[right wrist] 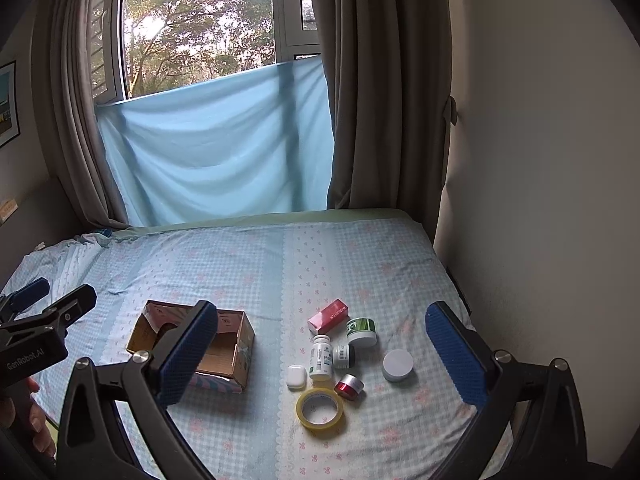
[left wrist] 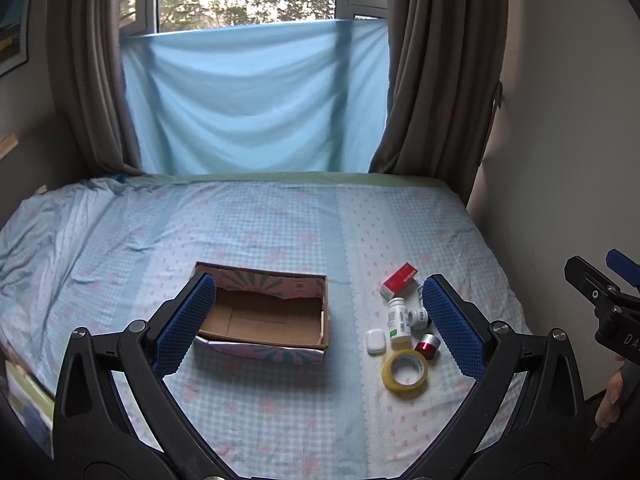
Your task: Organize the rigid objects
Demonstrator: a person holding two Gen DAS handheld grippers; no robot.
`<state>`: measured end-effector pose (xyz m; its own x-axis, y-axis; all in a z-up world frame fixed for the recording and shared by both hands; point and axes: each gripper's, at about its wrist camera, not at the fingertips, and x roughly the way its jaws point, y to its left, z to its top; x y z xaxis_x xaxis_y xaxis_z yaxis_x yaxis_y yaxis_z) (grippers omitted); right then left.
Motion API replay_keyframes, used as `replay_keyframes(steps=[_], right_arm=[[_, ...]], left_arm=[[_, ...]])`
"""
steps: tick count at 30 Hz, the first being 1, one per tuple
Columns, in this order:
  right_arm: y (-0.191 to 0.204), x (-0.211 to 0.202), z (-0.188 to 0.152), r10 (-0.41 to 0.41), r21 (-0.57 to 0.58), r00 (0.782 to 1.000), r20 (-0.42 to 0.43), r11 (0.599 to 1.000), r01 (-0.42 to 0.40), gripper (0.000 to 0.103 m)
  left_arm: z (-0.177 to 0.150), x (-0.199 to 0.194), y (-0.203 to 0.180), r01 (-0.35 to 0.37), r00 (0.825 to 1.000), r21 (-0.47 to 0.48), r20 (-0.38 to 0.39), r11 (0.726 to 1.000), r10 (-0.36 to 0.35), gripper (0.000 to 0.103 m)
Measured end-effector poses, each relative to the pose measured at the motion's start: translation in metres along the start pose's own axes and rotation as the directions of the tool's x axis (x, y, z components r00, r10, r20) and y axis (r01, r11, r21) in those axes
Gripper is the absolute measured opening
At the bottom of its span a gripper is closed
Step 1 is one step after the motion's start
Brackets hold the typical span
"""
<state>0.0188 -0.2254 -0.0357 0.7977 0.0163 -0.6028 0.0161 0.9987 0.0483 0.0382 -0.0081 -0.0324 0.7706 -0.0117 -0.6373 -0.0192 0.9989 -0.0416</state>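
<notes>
**Cardboard box and a cluster of small things on the bed**

Cardboard, brown inside and patterned outside, makes up the open box (right wrist: 192,350) lying on the checked bedsheet (right wrist: 360,264); nothing shows inside it in the left wrist view. To its right, well apart from it, small items sit in a loose group. A red carton (right wrist: 328,316) lies farthest back, with a green-labelled jar (right wrist: 362,332) just beside it. In front of these a white pill bottle (right wrist: 321,357) stands upright, touching a smaller dark-capped bottle (right wrist: 344,356). A white earbud case (right wrist: 296,377) lies left of the pill bottle, a little red jar with a silver lid (right wrist: 349,387) to the front right, and a roll of yellowish clear tape (right wrist: 320,407) lies flat nearest the viewer. A round white lidded tub (right wrist: 397,365) sits alone at the right of the group.

Both tools hang above the near edge of the bed, touching nothing. The left gripper (left wrist: 320,320) has its blue pads spread wide, framing the box and the cluster. The right gripper (right wrist: 320,364) is spread just as wide around the small items.

Behind the bed, a pale blue cloth (right wrist: 216,152) covers the lower window between brown curtains (right wrist: 384,88).
</notes>
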Motion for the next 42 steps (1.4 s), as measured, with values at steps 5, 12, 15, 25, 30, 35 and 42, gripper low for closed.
replay_keyframes(steps=[5,12,15,25,30,35,42], right_arm=[[-0.024,0.022,-0.009,-0.021,0.014,0.998,-0.055,1.0,0.022,0.103],[-0.072,0.086,-0.031,-0.058,0.012,0.986,-0.156,0.998,0.061,0.103],[-0.094,0.126,-0.048,-0.072,0.015,0.976,-0.204,0.997,0.076,0.103],[-0.144,0.277,-0.128,-0.117,0.049,0.898,-0.424,0.987,0.152,0.103],[-0.153,0.329,-0.162,-0.11,0.055,0.857,-0.504,0.986,0.159,0.103],[-0.157,0.364,-0.185,-0.109,0.034,0.819,-0.563,0.987,0.154,0.103],[-0.154,0.399,-0.198,-0.096,0.011,0.791,-0.605,0.992,0.129,0.103]], left_arm=[[-0.011,0.04,-0.024,0.03,0.994,0.003,-0.108,1.0,-0.029,0.103],[-0.042,0.124,-0.083,0.077,0.966,0.044,-0.251,0.996,-0.063,0.103],[-0.058,0.174,-0.111,0.121,0.944,0.079,-0.318,0.99,-0.09,0.103],[-0.117,0.35,-0.167,0.18,0.822,0.132,-0.564,0.975,-0.075,0.097],[-0.153,0.412,-0.175,0.183,0.752,0.158,-0.658,0.97,-0.035,0.096],[-0.175,0.448,-0.175,0.182,0.705,0.171,-0.709,0.968,-0.007,0.095],[-0.188,0.477,-0.179,0.203,0.677,0.168,-0.736,0.965,-0.014,0.095]])
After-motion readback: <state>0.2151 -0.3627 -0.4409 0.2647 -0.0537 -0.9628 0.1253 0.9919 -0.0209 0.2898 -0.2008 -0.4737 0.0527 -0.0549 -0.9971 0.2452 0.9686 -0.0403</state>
